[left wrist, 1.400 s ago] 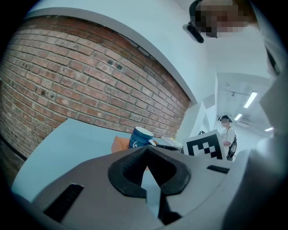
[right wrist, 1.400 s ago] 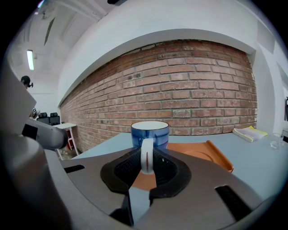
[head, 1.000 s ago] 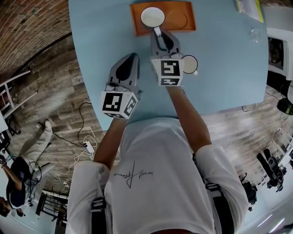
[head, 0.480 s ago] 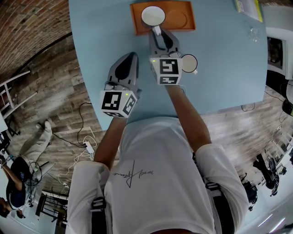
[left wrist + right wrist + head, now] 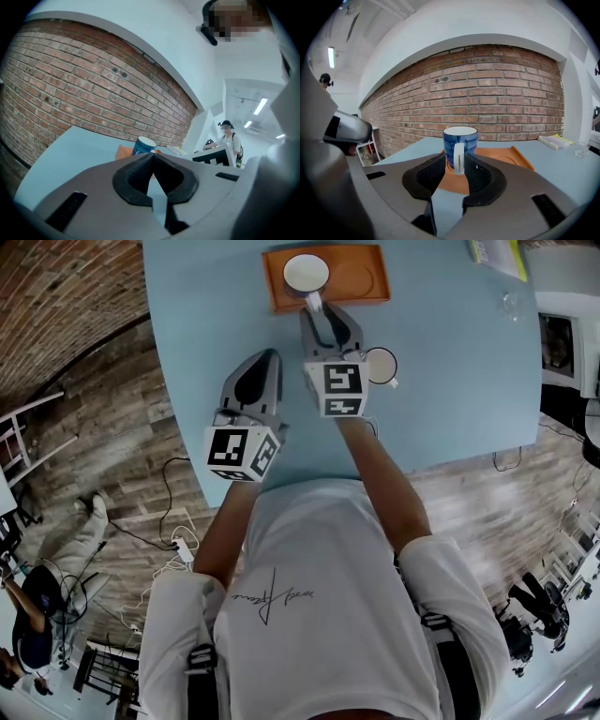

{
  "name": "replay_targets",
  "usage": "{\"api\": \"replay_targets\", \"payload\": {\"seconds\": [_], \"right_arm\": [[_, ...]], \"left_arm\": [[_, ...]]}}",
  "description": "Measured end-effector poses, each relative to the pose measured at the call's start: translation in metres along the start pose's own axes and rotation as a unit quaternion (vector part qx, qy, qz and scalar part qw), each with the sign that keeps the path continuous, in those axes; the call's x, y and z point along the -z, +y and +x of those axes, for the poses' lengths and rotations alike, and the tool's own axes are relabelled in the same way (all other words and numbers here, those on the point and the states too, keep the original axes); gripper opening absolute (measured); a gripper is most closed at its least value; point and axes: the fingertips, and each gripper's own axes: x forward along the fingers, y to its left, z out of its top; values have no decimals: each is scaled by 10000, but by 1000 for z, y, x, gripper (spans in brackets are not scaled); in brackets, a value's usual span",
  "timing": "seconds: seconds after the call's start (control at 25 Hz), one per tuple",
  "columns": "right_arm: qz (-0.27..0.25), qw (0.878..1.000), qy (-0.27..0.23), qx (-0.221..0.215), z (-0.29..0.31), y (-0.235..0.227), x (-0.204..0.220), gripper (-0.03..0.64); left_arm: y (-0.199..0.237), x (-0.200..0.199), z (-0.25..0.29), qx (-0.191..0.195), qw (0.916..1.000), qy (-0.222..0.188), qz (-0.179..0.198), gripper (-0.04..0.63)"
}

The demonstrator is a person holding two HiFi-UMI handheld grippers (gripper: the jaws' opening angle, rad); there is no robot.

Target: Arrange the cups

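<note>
A brick wall [image 5: 487, 93] and plank floor [image 5: 103, 427] bound the pale blue desk [image 5: 450, 371]. On its orange tray [image 5: 361, 277] stands a blue mug [image 5: 460, 140], handle between the right hand-held gripper's [image 5: 454, 164] slightly parted jaws. The left hand-held gripper [image 5: 152, 157] is closed and empty.

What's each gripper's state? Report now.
Left gripper: closed, empty.
Right gripper: open, fingers either side of the blue cup handle, not clamped.
</note>
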Motion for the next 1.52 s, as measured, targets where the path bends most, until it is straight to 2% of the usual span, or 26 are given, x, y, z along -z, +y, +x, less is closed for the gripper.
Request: {"api": "replay_targets", "payload": {"seconds": [0.6, 0.92, 1.2, 1.52], "right_arm": [[-74, 9997, -167, -140, -52, 8, -18, 106], [30, 9994, -166, -315, -81, 17, -11, 104], [-81, 9986, -399, -333, -119, 24, -13, 57], [21, 9983, -471, -339, -155, 15, -4, 21]], "left_arm": [[-34, -8, -13, 286, 9992, -221, 145, 7], [-48, -12, -31, 327, 9984, -321, 319, 7], [-61, -9, -50, 334, 9981, -372, 360, 8], [-75, 0, -59, 474, 9979, -334, 282, 8]]}}
